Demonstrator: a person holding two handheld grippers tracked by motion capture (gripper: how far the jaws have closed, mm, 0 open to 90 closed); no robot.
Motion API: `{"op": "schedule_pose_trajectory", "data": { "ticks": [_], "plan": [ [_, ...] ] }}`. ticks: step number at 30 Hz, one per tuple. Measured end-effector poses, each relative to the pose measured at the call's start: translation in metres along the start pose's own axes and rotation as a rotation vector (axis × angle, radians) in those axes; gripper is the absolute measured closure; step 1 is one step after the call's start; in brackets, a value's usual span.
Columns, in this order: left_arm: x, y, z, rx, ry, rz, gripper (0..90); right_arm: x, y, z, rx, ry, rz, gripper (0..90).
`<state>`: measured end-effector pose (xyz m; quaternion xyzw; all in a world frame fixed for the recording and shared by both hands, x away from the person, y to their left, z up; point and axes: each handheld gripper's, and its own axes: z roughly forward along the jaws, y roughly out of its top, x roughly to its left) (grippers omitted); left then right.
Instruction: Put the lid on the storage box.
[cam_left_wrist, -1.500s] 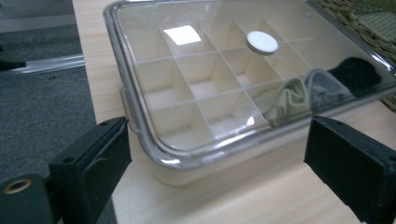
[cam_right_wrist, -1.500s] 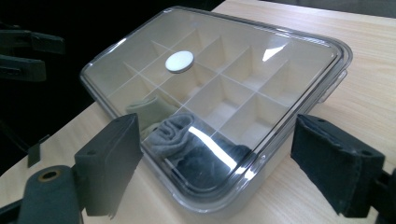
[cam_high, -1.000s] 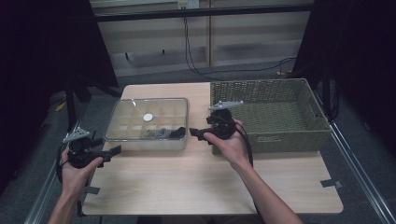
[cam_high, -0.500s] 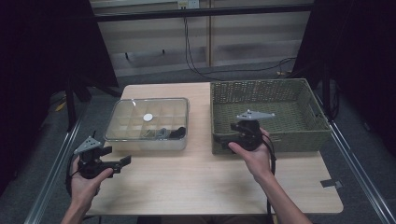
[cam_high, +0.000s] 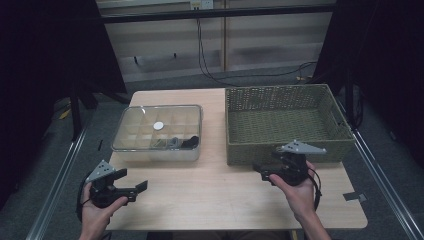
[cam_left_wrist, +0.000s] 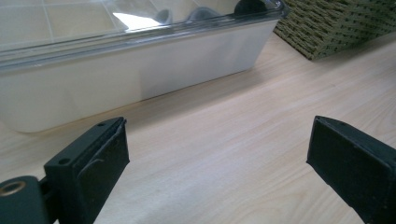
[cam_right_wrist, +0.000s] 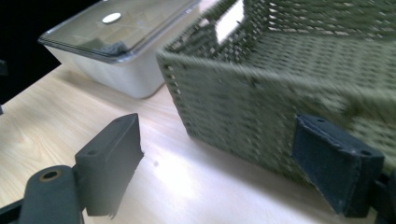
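A clear plastic lidded box (cam_high: 159, 131) with inner compartments sits at the table's left middle, holding some dark items (cam_high: 182, 143) near its front right. A green woven basket (cam_high: 285, 125) stands to its right and looks empty. My left gripper (cam_high: 132, 181) hovers open over the front left of the table, its jaws wide apart with nothing between them, facing the box (cam_left_wrist: 116, 65). My right gripper (cam_high: 259, 171) is open just in front of the basket's front wall (cam_right_wrist: 261, 107), holding nothing.
The light wooden table (cam_high: 220, 200) has bare room across its front. The box (cam_right_wrist: 126, 42) lies left of the basket in the right gripper view. Metal rails run along both table sides, and cables hang beyond the far edge.
My right gripper has drawn back from the box's right end and moved right, to the front of the basket. My left gripper has moved toward me and slightly right.
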<state>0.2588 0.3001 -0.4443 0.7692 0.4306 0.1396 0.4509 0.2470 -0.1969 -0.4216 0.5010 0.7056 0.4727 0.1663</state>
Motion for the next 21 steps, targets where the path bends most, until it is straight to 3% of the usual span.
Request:
{"op": "schedule_pose_trajectory", "data": {
  "ticks": [5, 7, 9, 11, 17, 19, 21],
  "plan": [
    [-0.014, -0.007, 0.004, 0.008, -0.039, -0.004, 5.2, -0.005, -0.021, -0.013, 0.007, -0.036, 0.008, 16.3],
    [-0.017, -0.007, 0.006, 0.021, -0.037, 0.023, 5.1, -0.007, -0.03, -0.019, -0.001, -0.051, 0.011, 16.4],
    [-0.019, -0.007, 0.007, 0.015, -0.039, 0.017, 5.0, -0.008, -0.033, -0.021, 0.002, -0.055, 0.016, 16.4],
    [-0.019, -0.007, 0.008, 0.006, -0.031, 0.003, 5.1, -0.009, -0.042, -0.025, 0.023, -0.071, -0.001, 18.3],
    [-0.014, -0.01, 0.01, 0.007, -0.033, -0.013, 5.0, -0.012, -0.056, -0.028, 0.041, -0.081, 0.012, 17.5],
    [-0.014, -0.011, 0.01, 0.007, -0.014, -0.005, 5.0, -0.013, -0.061, -0.027, 0.047, -0.089, 0.008, 17.1],
    [-0.015, -0.011, 0.011, 0.01, -0.029, -0.001, 4.9, -0.014, -0.065, -0.025, 0.065, -0.091, 0.004, 16.9]
  ]
}}
